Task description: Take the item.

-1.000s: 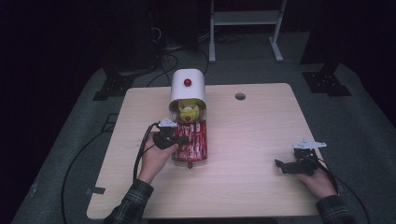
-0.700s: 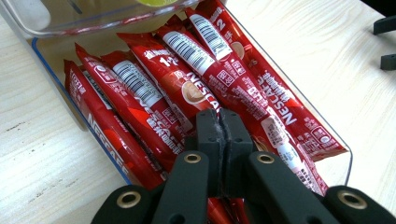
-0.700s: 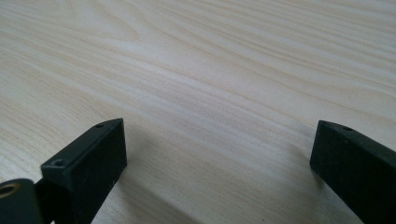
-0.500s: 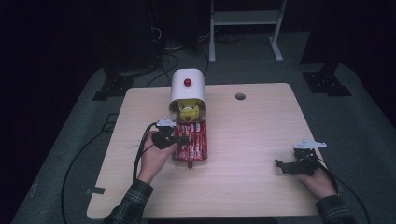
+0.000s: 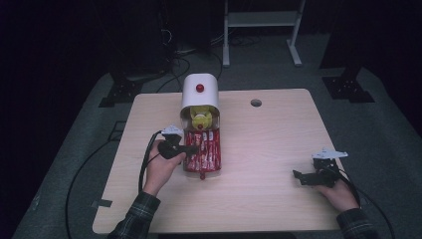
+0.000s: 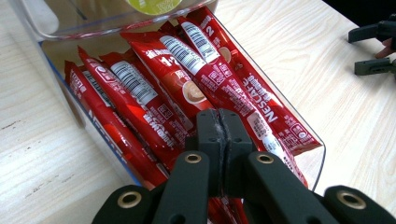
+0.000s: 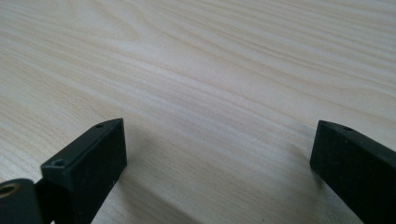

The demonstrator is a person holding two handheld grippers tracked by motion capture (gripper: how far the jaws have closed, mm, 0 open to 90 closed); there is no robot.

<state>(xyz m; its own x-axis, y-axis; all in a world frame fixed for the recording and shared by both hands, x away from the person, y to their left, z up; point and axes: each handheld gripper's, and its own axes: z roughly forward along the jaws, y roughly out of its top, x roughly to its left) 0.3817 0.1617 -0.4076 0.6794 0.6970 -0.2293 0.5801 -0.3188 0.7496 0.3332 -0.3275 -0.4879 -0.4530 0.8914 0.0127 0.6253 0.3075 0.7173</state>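
A clear plastic tray (image 6: 319,148) holds several red Nescafe stick sachets (image 6: 187,88) lying side by side. In the high view the sachets (image 5: 206,149) sit mid-table in front of a white domed container (image 5: 200,97) with a red knob. A yellow object (image 5: 201,118) lies under the dome. My left gripper (image 6: 223,122) hovers just above the sachets at the tray's left side, its jaws pressed together with nothing visible between them. In the high view the left gripper (image 5: 194,149) points right over the tray. My right gripper (image 7: 219,140) rests low over bare wood, jaws wide apart.
The light wooden table (image 5: 268,144) has a round cable hole (image 5: 256,102) at the back. The right gripper (image 5: 300,178) sits near the front right edge, far from the tray. Dark floor, cables and stand legs surround the table.
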